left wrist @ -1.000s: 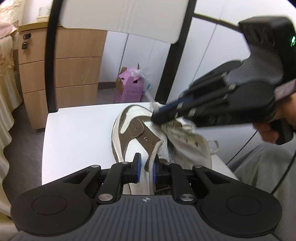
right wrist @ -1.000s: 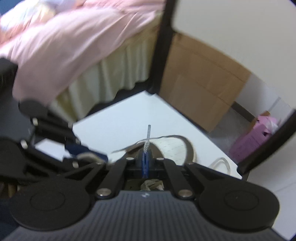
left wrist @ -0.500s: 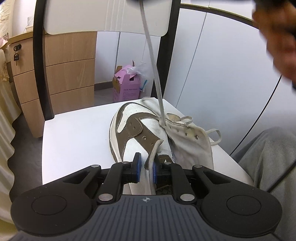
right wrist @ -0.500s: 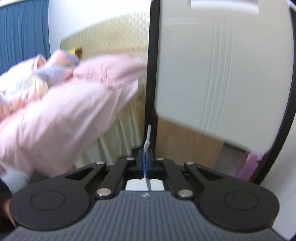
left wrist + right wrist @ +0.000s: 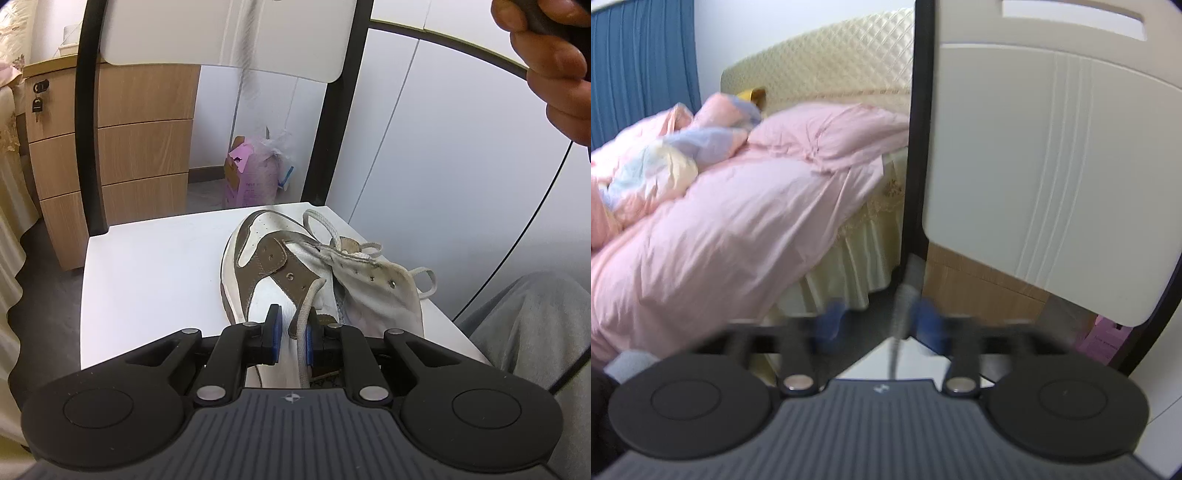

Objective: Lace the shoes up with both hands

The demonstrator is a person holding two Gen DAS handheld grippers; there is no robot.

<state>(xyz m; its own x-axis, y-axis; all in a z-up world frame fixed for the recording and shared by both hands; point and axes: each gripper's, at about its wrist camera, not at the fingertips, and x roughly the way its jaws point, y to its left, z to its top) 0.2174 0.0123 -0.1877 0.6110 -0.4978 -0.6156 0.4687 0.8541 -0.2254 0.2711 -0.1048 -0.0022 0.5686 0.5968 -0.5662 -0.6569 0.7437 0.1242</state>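
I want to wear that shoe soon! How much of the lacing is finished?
Only a little. Done: the shoelace runs through holes near the toe of the brown-and-white sneaker. In hand: the left gripper pinches the eyelet flap, while the right gripper's jaws have just been opening around the lace end. Left: the upper eyelets look empty, and no bow is tied.

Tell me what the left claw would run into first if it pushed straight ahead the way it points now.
The brown and white shoe on the chair seat. The left claw is already shut on its collar and a lace, so going on would only shove the shoe toward the chair back.
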